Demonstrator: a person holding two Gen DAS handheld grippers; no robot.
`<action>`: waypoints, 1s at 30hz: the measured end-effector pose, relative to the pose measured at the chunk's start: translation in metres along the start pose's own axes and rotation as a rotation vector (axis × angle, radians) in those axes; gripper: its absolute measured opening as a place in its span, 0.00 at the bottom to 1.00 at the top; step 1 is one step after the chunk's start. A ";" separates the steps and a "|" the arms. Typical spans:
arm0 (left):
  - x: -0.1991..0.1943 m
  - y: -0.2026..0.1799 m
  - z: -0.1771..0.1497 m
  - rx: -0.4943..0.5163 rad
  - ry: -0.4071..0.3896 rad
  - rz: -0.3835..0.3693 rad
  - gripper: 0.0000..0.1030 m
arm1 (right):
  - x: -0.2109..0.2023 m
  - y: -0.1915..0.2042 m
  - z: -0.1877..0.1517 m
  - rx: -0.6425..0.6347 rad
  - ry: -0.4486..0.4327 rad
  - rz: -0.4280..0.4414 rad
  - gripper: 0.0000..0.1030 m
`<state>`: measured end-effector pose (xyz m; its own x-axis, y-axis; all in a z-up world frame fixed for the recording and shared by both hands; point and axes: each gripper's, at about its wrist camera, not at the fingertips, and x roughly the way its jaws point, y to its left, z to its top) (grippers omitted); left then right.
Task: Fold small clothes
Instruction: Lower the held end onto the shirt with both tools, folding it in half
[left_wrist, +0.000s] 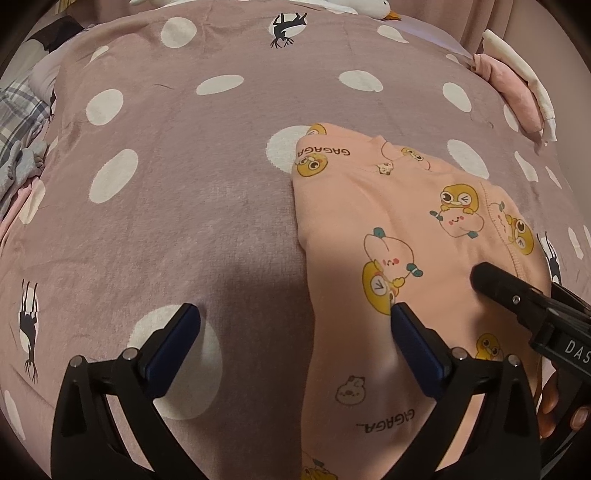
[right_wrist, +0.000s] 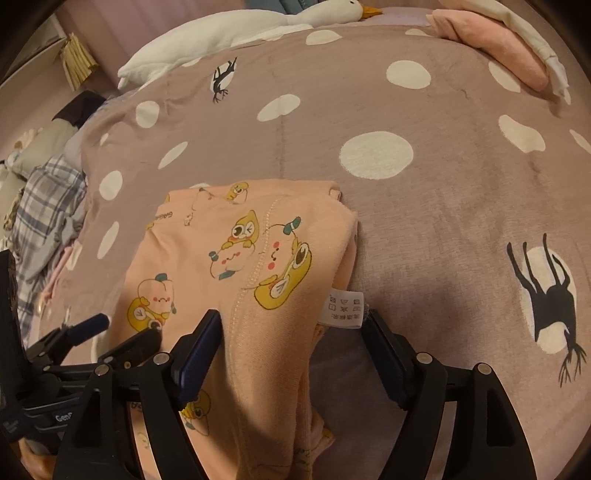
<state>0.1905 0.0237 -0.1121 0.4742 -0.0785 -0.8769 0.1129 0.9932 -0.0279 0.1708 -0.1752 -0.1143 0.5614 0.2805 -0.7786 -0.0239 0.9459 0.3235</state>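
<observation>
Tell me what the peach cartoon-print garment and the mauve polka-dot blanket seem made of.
Peach cartoon-print garment: probably soft cotton-type knit, matte, with stitched seams and a sewn-in care label. Mauve polka-dot blanket: looks like plush fleece, with a brushed nap showing streaky marks.

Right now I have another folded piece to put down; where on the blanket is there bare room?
Free: the dotted blanket left of the peach garment, and the stretch between it and the pink folded pile. Crowded: the plaid clothes heap at the left edge.

Bed blanket (right_wrist: 461, 206): mauve, white dots, black deer silhouettes. Beyond its far edge: white goose plush (right_wrist: 258, 22). At its far right corner: folded pink and white cloths (right_wrist: 509, 48). Off its left edge: plaid fabric (right_wrist: 48, 206). Warm, dim light.
</observation>
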 end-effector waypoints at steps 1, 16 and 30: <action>0.000 0.000 0.000 0.001 -0.001 0.000 1.00 | 0.000 0.000 0.000 0.001 0.000 -0.001 0.75; -0.001 0.006 -0.003 -0.034 0.012 -0.012 1.00 | -0.003 0.000 -0.001 0.009 -0.001 -0.011 0.75; -0.004 0.009 -0.004 -0.039 0.011 -0.007 1.00 | -0.006 -0.007 0.000 0.033 0.001 0.003 0.76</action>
<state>0.1859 0.0328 -0.1107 0.4635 -0.0847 -0.8820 0.0823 0.9952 -0.0523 0.1675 -0.1837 -0.1120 0.5607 0.2837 -0.7779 0.0013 0.9392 0.3435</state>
